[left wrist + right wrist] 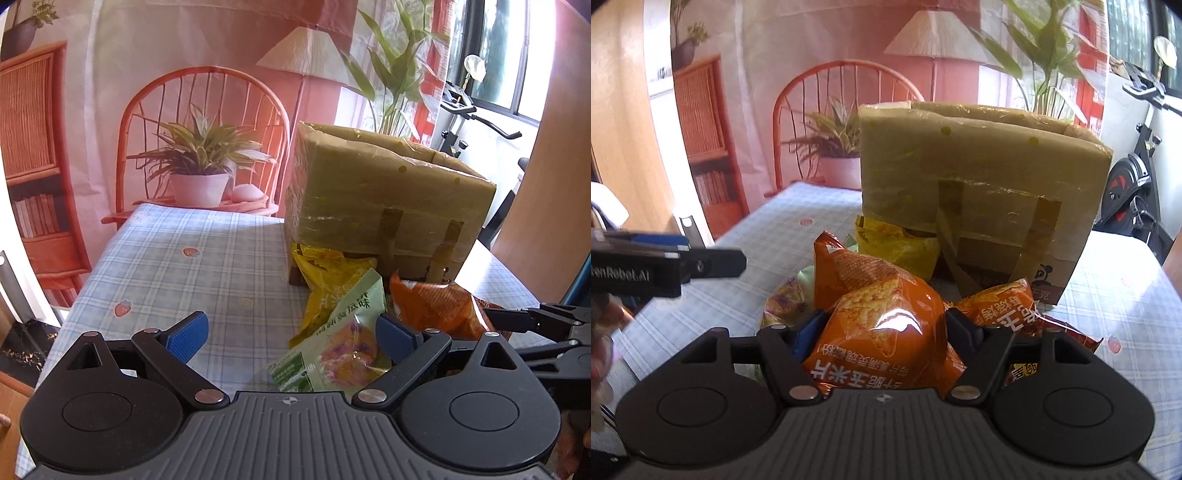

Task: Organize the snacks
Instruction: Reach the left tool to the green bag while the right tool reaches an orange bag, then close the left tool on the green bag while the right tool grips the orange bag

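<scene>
Snacks heaped at the near foot of the cardboard box (979,184) on the checked worktop (166,266): orange packet (882,332) foremost, pinched between the pads of the right gripper (882,332), jaws part-closed and pressing its puffed sides. Second orange packet (997,306) just beside on the right, touching a darker red-brown packet (1067,339) beneath; yellow packet (897,247) wedged against the box base; green packet (332,350) lying flat nearer the left gripper (291,336), jaws spread wide, gripping nothing, green packet partly between them but seemingly untouched. Likely risks: air-filled foil slipping or popping out of the pinch if squeezed on the bulge rather than a seam; neighbouring packets dragged along on lifting, since overlapped. Tall box wall directly ahead, open top high above the pile, so a lift well clear of the rim probably needed. Left gripper close alongside, a possible collision. Printed backdrop (207,110) of chair and plants behind; exercise bike (1137,177) off to the right.
</scene>
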The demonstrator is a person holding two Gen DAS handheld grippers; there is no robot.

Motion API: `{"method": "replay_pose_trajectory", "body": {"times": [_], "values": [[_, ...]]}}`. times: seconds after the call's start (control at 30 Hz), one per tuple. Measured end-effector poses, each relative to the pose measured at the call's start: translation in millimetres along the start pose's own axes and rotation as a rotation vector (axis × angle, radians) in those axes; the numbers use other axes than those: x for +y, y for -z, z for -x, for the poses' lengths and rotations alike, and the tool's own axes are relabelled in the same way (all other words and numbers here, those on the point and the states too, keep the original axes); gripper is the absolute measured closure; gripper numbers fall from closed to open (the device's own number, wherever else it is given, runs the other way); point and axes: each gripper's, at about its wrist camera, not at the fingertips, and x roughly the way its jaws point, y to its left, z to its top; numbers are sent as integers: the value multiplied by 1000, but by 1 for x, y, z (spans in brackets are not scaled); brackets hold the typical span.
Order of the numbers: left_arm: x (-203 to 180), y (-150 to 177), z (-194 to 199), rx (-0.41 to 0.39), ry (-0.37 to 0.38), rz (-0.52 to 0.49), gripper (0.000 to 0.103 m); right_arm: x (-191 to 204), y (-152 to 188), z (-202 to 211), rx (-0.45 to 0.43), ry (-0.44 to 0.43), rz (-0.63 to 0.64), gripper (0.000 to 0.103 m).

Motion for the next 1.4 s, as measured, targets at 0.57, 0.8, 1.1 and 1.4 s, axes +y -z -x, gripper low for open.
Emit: {"method": "replay_pose_trajectory", "body": {"times": [0.57, 0.8, 1.1, 1.4], "values": [[-18, 13, -30, 91, 72, 114, 5, -28, -5, 43, -189, 51, -115, 34], [-13, 27, -52, 162, 43, 222, 5, -37, 4, 53, -230, 73, -103, 34], [-1, 40, -72, 176, 107, 333, 4, -48, 10, 50, -225, 50, -134, 34], [0, 55, -91, 219, 158, 409, 5, -51, 14, 49, -220, 44, -153, 34]]}}
